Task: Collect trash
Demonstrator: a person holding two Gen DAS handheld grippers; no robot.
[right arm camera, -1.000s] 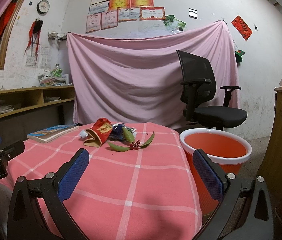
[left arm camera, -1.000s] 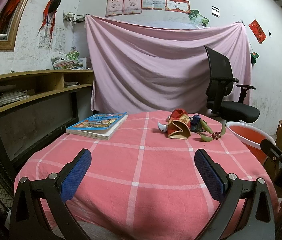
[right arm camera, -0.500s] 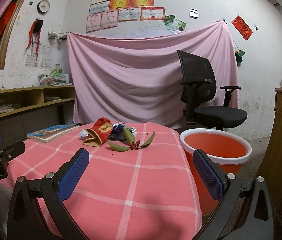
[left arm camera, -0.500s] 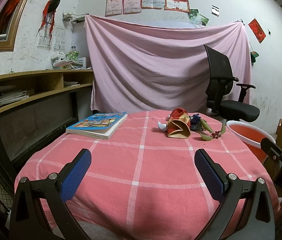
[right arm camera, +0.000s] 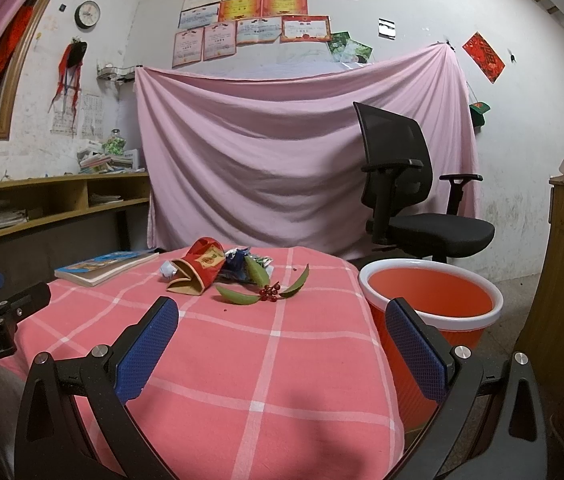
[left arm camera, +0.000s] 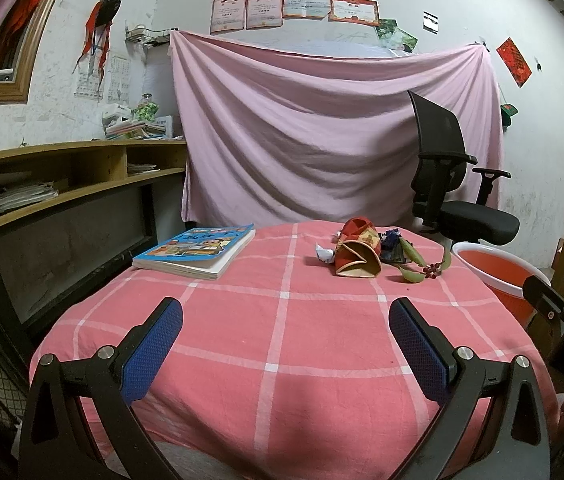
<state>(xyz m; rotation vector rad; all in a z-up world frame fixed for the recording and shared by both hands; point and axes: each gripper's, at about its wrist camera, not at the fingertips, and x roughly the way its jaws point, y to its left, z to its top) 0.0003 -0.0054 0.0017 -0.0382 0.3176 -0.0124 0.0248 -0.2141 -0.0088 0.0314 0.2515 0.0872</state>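
Ahead of both my grippers spreads the table (left arm camera: pixel 282 360) under its pink checked cloth. Past my right fingers, off the table's right edge, stands the orange bucket (right arm camera: pixel 430 300) with a white rim, its mouth open. Well ahead of my left fingers and to their left lies a book (left arm camera: pixel 197 250), flat. Far ahead, between the two grippers' lines, sits the trash: a red and tan carton (left arm camera: pixel 358 252) on its side, a dark crumpled wrapper (left arm camera: pixel 390 240) touching it behind, a white paper scrap (left arm camera: pixel 324 254) beside it, and a leafy twig with red berries (right arm camera: pixel 265 292) nearest the bucket. My left gripper (left arm camera: pixel 286 340) is spread wide, empty; my right gripper (right arm camera: pixel 282 340) likewise.
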